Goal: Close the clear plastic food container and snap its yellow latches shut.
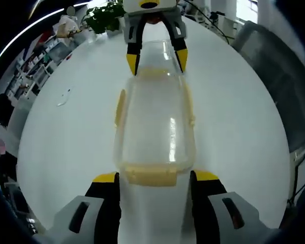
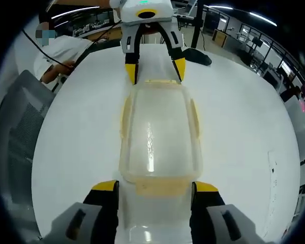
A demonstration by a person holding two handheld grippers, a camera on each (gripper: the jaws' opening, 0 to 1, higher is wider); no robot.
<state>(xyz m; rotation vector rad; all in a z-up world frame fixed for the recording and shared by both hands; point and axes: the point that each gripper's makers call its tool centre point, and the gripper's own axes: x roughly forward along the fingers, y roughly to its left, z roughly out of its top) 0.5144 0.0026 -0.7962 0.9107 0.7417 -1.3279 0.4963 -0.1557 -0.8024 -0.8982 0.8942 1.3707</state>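
The clear plastic container (image 1: 155, 122) lies lengthwise on the white table (image 1: 71, 142) with its lid resting on top. Pale yellow latches sit on both long sides and both short ends. My left gripper (image 1: 156, 178) is open, and its yellow-tipped jaws stand either side of the near end latch (image 1: 150, 175). The right gripper (image 1: 156, 58) faces it from the far end, its jaws flanking that end. In the right gripper view, my right gripper (image 2: 155, 186) is open around the near end latch (image 2: 157, 187) of the container (image 2: 160, 132), and the left gripper (image 2: 153, 68) stands opposite.
A potted plant (image 1: 104, 15) stands at the table's far edge, and a small clear scrap (image 1: 64, 97) lies to the left. A grey chair (image 1: 284, 76) stands beside the table. A person in white (image 2: 61, 56) sits at the far side, near a dark object (image 2: 198, 56).
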